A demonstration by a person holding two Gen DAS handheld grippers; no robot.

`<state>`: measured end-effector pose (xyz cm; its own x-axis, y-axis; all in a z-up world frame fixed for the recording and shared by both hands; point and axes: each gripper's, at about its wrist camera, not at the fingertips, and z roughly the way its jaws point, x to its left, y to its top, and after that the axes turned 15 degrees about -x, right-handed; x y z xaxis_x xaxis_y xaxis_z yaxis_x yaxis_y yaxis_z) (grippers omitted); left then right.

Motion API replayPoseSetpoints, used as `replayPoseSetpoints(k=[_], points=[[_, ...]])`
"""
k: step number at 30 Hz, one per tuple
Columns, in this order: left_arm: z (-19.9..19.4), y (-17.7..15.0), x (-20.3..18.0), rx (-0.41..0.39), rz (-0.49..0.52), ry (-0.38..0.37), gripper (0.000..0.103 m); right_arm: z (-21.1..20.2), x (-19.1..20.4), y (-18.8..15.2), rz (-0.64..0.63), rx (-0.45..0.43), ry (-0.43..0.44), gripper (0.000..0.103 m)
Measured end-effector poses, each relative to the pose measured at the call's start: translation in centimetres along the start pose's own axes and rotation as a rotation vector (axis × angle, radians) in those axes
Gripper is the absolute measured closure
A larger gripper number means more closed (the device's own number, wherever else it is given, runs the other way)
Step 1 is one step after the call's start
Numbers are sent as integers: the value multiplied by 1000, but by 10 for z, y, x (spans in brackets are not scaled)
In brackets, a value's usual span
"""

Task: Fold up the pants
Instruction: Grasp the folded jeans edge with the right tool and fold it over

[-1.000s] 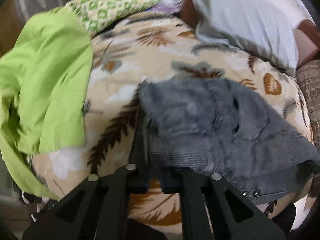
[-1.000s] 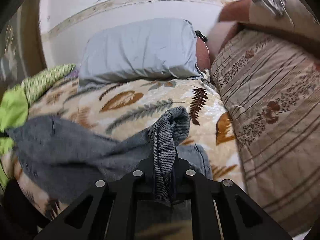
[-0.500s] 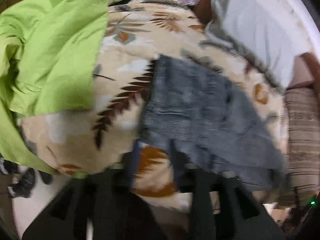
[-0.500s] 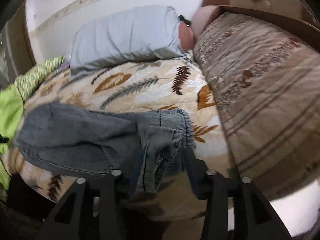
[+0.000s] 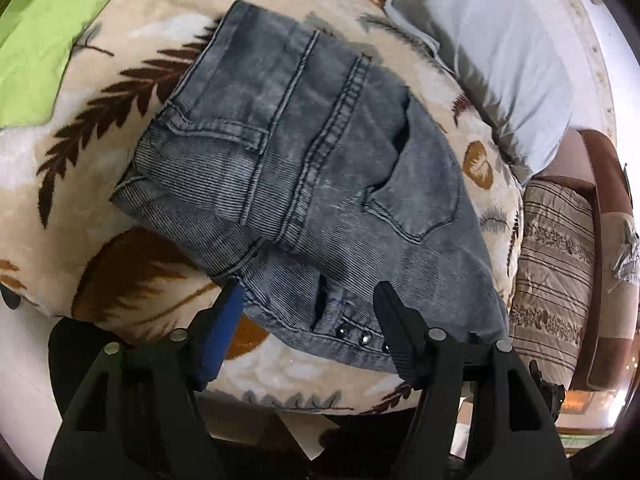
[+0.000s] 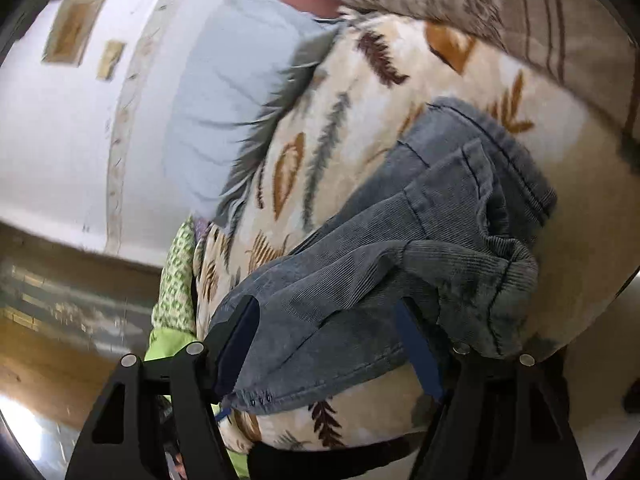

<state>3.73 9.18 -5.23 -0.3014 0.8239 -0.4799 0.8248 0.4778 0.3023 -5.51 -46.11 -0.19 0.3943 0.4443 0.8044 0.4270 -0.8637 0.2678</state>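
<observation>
Two grippers spread wide above grey pants on the bed.

We see the grey denim pants (image 5: 304,168) lying folded in a heap on the leaf-patterned blanket (image 5: 100,160), near its front edge, with a row of small studs along the hem closest to us. Our left gripper (image 5: 308,304) has its jaws wide apart, holding nothing, the hem lying between and beyond the fingertips. Our right gripper (image 6: 324,320) is likewise spread wide with the pants (image 6: 400,260) bunched between its fingers (image 6: 236,340); we cannot tell whether they touch the cloth. A pale grey pillow (image 5: 500,60) lies beyond, a green cloth (image 5: 36,40) at the left, and a striped brown quilt (image 5: 556,264) at the right.
</observation>
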Motion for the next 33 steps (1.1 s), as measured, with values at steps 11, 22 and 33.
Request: replayPoseSetpoints(k=[11, 22, 33], points=[[29, 9, 2, -17, -51, 52, 48, 41, -39, 0, 170, -73, -116, 97], [13, 25, -4, -60, -76, 11, 92, 34, 2, 30, 1, -136, 25, 100], [-29, 12, -3, -184, 53, 2, 103, 4, 48, 19, -332, -160, 106, 100]])
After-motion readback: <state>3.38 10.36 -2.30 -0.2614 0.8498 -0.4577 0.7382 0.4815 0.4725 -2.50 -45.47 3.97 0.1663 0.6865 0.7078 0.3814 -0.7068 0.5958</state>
